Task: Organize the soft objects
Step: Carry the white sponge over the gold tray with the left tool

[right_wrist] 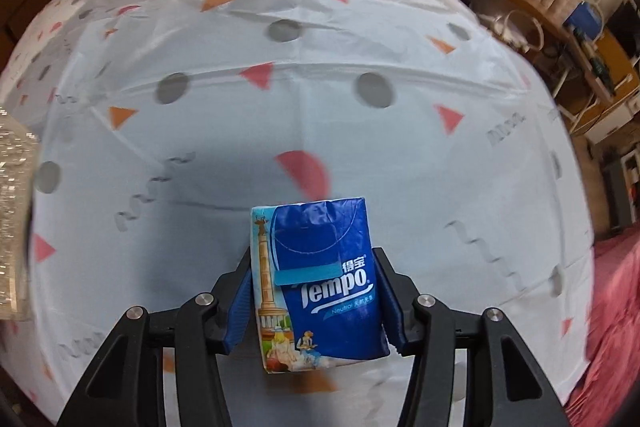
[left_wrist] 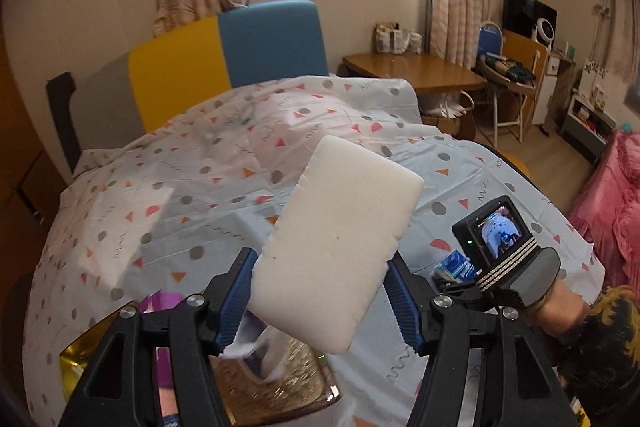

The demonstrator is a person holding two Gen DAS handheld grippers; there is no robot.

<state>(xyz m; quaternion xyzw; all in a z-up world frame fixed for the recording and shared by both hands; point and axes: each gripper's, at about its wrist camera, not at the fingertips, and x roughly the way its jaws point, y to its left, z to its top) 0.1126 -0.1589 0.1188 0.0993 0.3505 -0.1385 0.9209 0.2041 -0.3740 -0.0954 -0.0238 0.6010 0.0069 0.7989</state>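
L gripper [left_wrist: 320,297] is clamped on a white sponge block [left_wrist: 340,243], raised above the near edge of the patterned tablecloth [left_wrist: 160,187], over a gold tray [left_wrist: 276,393]. Sponge looks light, squashy; pads bite its lower sides, prob. fine w/ a gentle squeeze. R gripper [right_wrist: 316,301] is closed on a blue tissue pack [right_wrist: 320,283], also soft, slick wrapper, held by its long sides, pointing steeply down at the cloth near its near edge.
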